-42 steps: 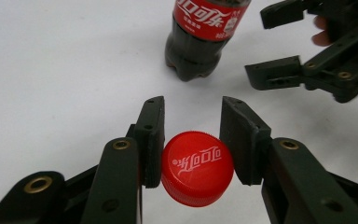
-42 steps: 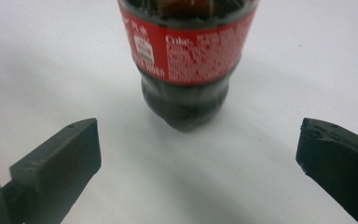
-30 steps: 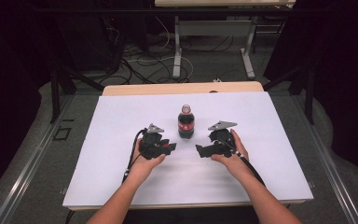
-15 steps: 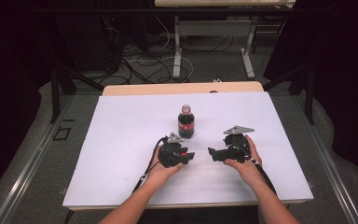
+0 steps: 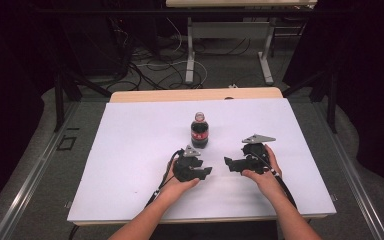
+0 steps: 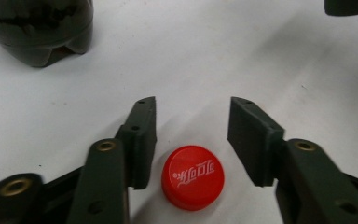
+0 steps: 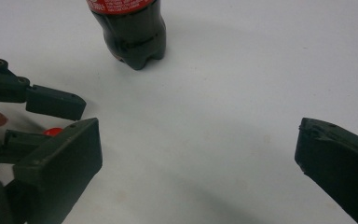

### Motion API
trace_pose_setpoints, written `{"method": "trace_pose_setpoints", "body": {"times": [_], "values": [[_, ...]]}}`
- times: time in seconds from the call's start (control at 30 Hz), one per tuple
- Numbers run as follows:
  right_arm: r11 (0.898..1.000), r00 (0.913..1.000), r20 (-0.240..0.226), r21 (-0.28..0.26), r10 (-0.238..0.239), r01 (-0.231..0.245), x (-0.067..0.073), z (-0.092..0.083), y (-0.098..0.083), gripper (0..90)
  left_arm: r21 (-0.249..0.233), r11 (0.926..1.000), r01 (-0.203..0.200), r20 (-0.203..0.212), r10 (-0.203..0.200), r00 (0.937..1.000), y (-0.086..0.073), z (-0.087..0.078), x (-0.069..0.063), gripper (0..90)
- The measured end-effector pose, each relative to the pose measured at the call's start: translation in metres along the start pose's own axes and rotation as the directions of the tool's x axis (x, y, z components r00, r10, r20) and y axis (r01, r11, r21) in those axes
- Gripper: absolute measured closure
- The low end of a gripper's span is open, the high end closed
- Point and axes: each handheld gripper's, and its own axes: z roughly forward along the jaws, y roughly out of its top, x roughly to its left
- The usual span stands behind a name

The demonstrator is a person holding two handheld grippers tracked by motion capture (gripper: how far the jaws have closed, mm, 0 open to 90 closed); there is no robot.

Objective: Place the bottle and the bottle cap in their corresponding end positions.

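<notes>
A small dark cola bottle (image 5: 199, 131) with a red label stands upright at the middle of the white table top (image 5: 130, 150). Its lobed base shows in the left gripper view (image 6: 37, 28) and the right gripper view (image 7: 129, 32). A red screw cap (image 6: 193, 176) lies flat on the table between the jaws of my left gripper (image 6: 192, 105). Those jaws have just been opening and stand clear of the cap on both sides. In the high view the left gripper (image 5: 206, 171) rests low in front of the bottle. My right gripper (image 7: 198, 135) faces it, wide open and empty (image 5: 228, 164).
The left gripper's jaws (image 7: 51, 105) and a bit of the red cap (image 7: 53, 131) show at the left of the right gripper view. A wooden table edge (image 5: 195, 94) lies behind the white top. Cables and desk legs (image 5: 190, 55) are on the floor beyond.
Both hands have shifted right and a little toward the front edge. The left gripper has come down to the table. Little differs from the middle frame.
</notes>
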Motion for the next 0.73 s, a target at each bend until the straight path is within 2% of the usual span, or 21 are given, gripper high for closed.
{"method": "trace_pose_setpoints", "body": {"times": [0.03, 0.1, 0.13, 0.23, 0.27, 0.33, 0.37, 0.4, 0.47, 0.5, 0.6, 0.73], "values": [[1.0, 1.0, 0.0, 0.001, 0.004, -0.004, 0.0, 0.0, 0.0, 0.3, -0.01, 0.9999, 0.012, -0.001, -0.012, 0.9999, 0.001, -0.001, 0.0, 45.2], [1.0, 1.0, 0.001, -0.002, 0.001, -0.001, 0.0, 0.0, 0.0, 0.3, -0.02, 0.9998, 0.003, -0.015, -0.004, 0.9999, 0.003, -0.005, 0.001, 40.2], [1.0, 1.0, 0.002, -0.002, 0.007, -0.007, 0.0, -0.001, 0.0, 0.3, -0.037, 0.999, 0.026, -0.008, -0.026, 0.9996, 0.004, -0.007, 0.001, 37.5], [1.0, 0.9999, 0.005, -0.002, 0.012, -0.012, -0.001, -0.002, 0.0, 0.3, -0.04, 0.9992, -0.006, -0.03, 0.005, 0.9995, 0.008, -0.017, 0.005, 29.6], [1.0, 0.9999, 0.004, -0.003, 0.011, -0.011, -0.001, -0.002, 0.0, 0.3, -0.05, 0.9988, -0.001, -0.038, -0.001, 0.9993, 0.009, -0.02, 0.005, 27.9], [1.0, 0.9999, 0.007, -0.003, 0.015, -0.015, -0.002, -0.003, 0.0, 0.3, -0.058, 0.9982, 0.017, -0.05, -0.02, 0.9986, 0.01, -0.029, 0.008, 27.1], [1.0, 1.0, 0.007, -0.005, 0.006, -0.006, -0.003, -0.003, -0.001, 0.3, -0.043, 0.9991, 0.003, -0.063, -0.005, 0.998, 0.011, -0.034, 0.01, 26.6], [1.0, 0.9998, 0.01, -0.005, 0.015, -0.015, -0.003, -0.004, -0.001, 0.3, -0.047, 0.9988, 0.017, -0.063, -0.02, 0.9978, 0.012, -0.039, 0.013, 26.6], [1.0, 0.9997, 0.012, -0.002, 0.02, -0.02, -0.004, -0.005, -0.001, 0.3, -0.093, 0.9954, 0.022, -0.056, -0.027, 0.9981, 0.011, -0.049, 0.018, 26.6], [1.0, 0.9999, 0.011, -0.001, 0.012, -0.012, -0.006, -0.005, -0.001, 0.3, -0.097, 0.9949, 0.027, -0.065, -0.033, 0.9974, 0.011, -0.055, 0.022, 26.6], [0.999, 0.9993, 0.021, -0.007, 0.032, -0.032, -0.008, -0.007, -0.001, 0.2, -0.122, 0.9913, 0.051, -0.099, -0.063, 0.9931, 0.009, -0.075, 0.032, 25.7], [0.999, 0.9984, 0.026, -0.01, 0.051, -0.051, -0.013, -0.01, -0.002, 0.2, -0.143, 0.9862, 0.083, -0.125, -0.102, 0.9869, 0.005, -0.097, 0.046, 20.6]]}}
